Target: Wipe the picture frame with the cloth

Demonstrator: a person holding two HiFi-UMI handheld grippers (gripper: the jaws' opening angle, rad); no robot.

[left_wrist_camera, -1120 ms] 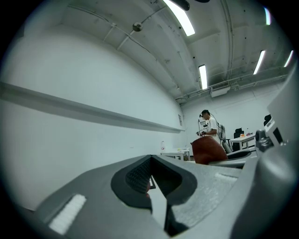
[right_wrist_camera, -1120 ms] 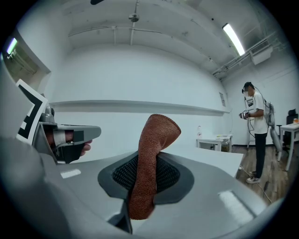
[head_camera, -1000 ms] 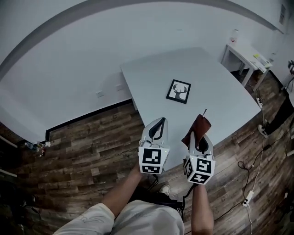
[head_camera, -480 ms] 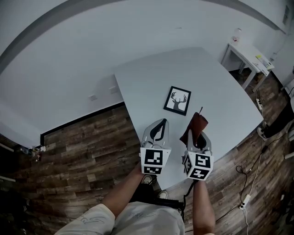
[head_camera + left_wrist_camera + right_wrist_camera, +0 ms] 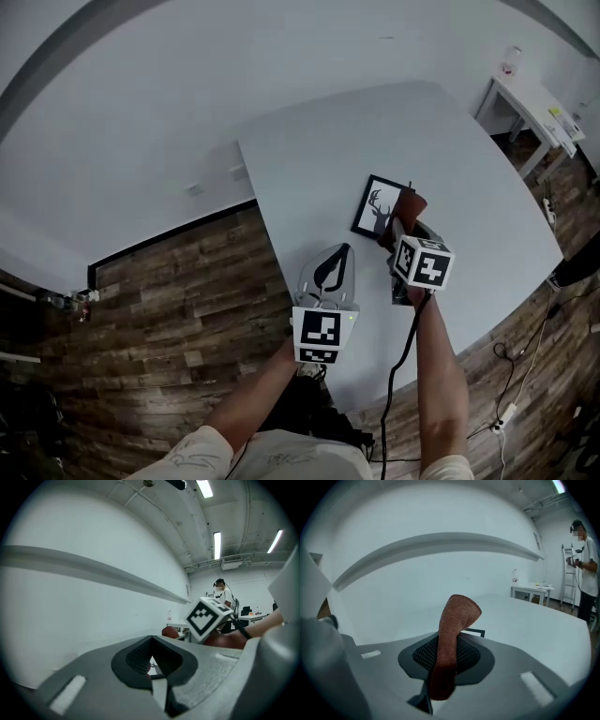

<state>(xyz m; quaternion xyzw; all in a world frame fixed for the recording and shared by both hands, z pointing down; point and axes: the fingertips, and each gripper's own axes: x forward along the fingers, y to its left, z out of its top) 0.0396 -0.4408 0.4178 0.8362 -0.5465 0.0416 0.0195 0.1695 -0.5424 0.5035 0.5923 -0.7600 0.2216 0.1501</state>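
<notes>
The black picture frame with an antler print lies flat on the white table. My right gripper hangs over the frame's near right side, shut on a brown cloth. In the right gripper view the cloth stands up out of the shut gripper, with a corner of the frame behind it. My left gripper is shut and holds nothing, over the table's front left, short of the frame. From the left gripper I see the right one's marker cube.
A small white side table with a bottle stands at the far right. Wood floor surrounds the table, with cables at the right. A person stands beside a ladder far to the right.
My right gripper has moved forward with the cloth, from the table's front edge to the frame's near side. The left gripper has kept its place.
</notes>
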